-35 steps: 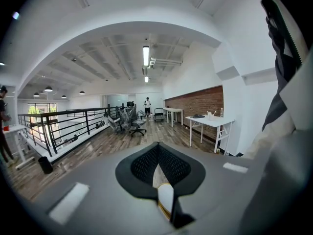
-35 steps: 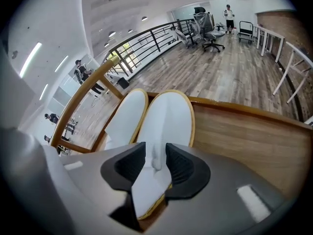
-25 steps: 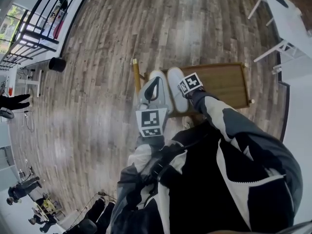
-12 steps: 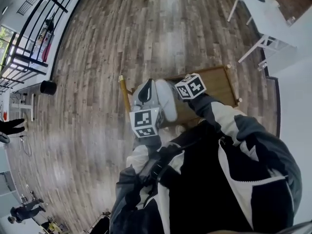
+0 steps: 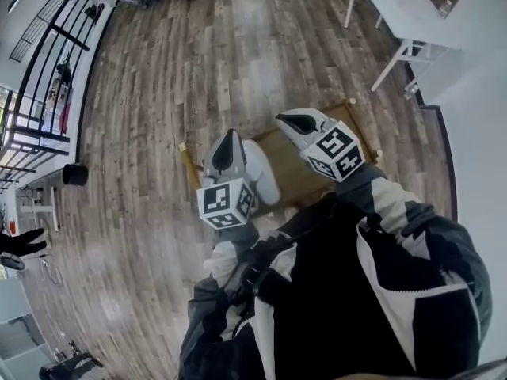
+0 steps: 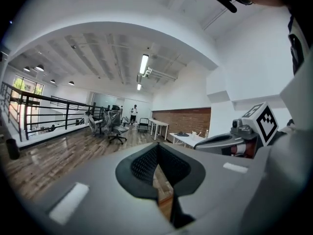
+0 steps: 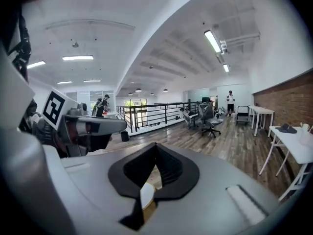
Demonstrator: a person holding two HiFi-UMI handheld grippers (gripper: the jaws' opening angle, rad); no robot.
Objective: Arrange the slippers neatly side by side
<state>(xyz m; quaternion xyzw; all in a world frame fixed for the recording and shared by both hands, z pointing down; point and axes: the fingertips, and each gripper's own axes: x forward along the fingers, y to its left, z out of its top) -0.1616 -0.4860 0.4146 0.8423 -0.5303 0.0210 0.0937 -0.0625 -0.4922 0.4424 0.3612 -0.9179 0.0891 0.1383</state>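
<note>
A pale slipper lies on a low wooden platform on the floor. My left gripper hangs over the spot beside it and hides the other slipper. That gripper is shut with nothing in it. My right gripper is raised above the platform, apart from the slippers. Its jaws have just been closing and are now shut on nothing. Each gripper view shows the other gripper beside it: the right gripper in the left gripper view and the left gripper in the right gripper view.
Wood plank floor surrounds the platform. A white table stands at the upper right, a black railing runs along the left, and a black bin sits near it. Office chairs and a person stand far off.
The right gripper has lifted off the slippers and come up toward the head camera. The left gripper has risen a little. One slipper that showed before is now covered.
</note>
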